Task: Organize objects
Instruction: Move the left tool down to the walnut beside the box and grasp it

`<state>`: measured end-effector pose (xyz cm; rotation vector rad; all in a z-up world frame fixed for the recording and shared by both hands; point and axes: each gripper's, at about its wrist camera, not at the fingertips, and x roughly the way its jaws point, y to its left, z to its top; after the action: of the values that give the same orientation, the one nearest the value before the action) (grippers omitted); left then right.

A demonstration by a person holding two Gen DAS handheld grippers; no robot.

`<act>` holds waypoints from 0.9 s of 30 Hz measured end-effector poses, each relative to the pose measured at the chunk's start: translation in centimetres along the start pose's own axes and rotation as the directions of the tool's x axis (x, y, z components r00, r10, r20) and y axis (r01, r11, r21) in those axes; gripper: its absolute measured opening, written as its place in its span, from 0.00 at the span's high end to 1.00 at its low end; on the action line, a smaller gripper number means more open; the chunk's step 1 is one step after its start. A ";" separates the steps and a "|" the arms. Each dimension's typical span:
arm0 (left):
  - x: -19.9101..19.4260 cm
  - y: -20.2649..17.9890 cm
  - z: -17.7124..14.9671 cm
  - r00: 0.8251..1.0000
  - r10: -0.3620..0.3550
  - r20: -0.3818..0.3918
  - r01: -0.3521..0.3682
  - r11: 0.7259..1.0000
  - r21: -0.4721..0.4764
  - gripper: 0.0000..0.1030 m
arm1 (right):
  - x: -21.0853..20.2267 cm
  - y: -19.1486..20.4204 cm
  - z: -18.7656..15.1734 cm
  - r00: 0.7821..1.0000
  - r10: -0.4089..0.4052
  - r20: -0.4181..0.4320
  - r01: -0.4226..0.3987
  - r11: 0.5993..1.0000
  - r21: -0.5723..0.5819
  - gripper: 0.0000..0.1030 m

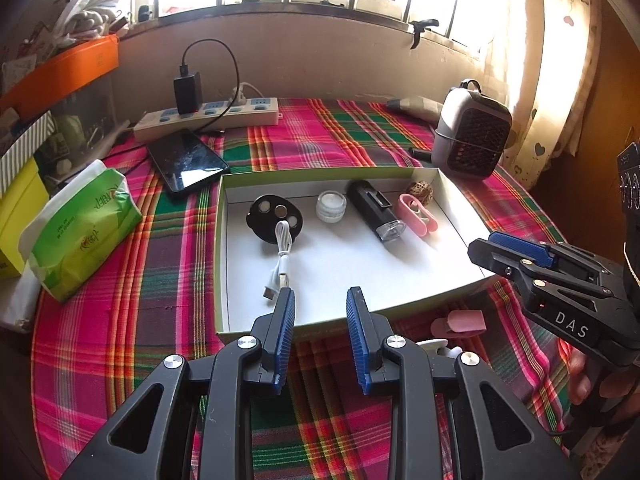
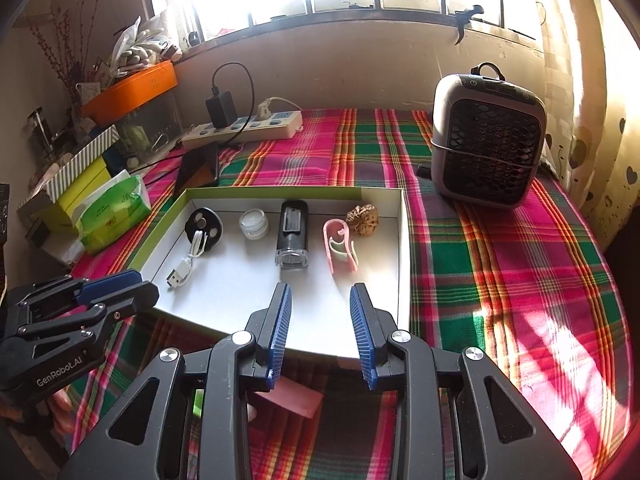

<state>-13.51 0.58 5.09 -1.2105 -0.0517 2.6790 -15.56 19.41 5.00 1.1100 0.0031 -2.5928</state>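
A shallow white box with green walls sits on the plaid table. In it lie a black round disc, a white USB cable, a small clear jar, a black flashlight-like device, a pink clip and a walnut. My left gripper is open and empty over the box's near wall. My right gripper is open and empty over the box's near right part. A pink object lies on the cloth before the box.
A small grey fan heater stands at the back right. A power strip with charger, a phone and a green tissue pack sit left. Shelves with boxes line the left edge.
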 end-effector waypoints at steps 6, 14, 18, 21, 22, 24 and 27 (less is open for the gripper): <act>-0.6 -0.1 -1.1 1.000 -0.022 0.002 0.023 1.000 -0.009 0.76 | -0.8 0.0 -1.3 1.000 -0.007 -0.001 0.007 1.000 -0.001 0.69; -1.1 -0.4 -2.4 0.998 -0.066 -0.003 0.066 0.998 -0.010 0.76 | -1.6 0.0 -3.0 1.000 0.005 0.002 -0.005 1.000 0.023 0.69; -0.9 -0.9 -2.8 0.996 -0.092 -0.015 0.092 0.996 -0.002 0.75 | -1.9 0.3 -3.8 1.000 0.012 -0.005 -0.012 1.000 0.019 0.69; -0.5 -1.2 -3.1 0.993 -0.113 -0.032 0.113 0.994 -0.001 0.73 | -2.1 0.2 -4.4 1.000 0.014 -0.006 -0.013 1.000 0.025 0.69; -0.3 -1.2 -3.2 0.992 -0.120 -0.038 0.120 0.993 -0.002 0.73 | -2.2 0.1 -4.5 1.000 0.015 -0.006 -0.014 0.999 0.032 0.69; 0.0 -1.4 -3.3 0.990 -0.129 -0.051 0.129 0.992 0.000 0.72 | -2.4 0.0 -4.8 1.000 0.017 -0.006 -0.017 0.999 0.043 0.69; 0.3 -1.8 -3.4 0.988 -0.138 -0.064 0.139 0.990 0.008 0.71 | -2.7 -0.1 -5.1 1.000 0.021 -0.004 -0.020 0.998 0.052 0.69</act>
<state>-10.91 2.20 2.79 -1.2393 -0.1054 2.5174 -10.25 20.92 3.29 1.1275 -0.0746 -2.5860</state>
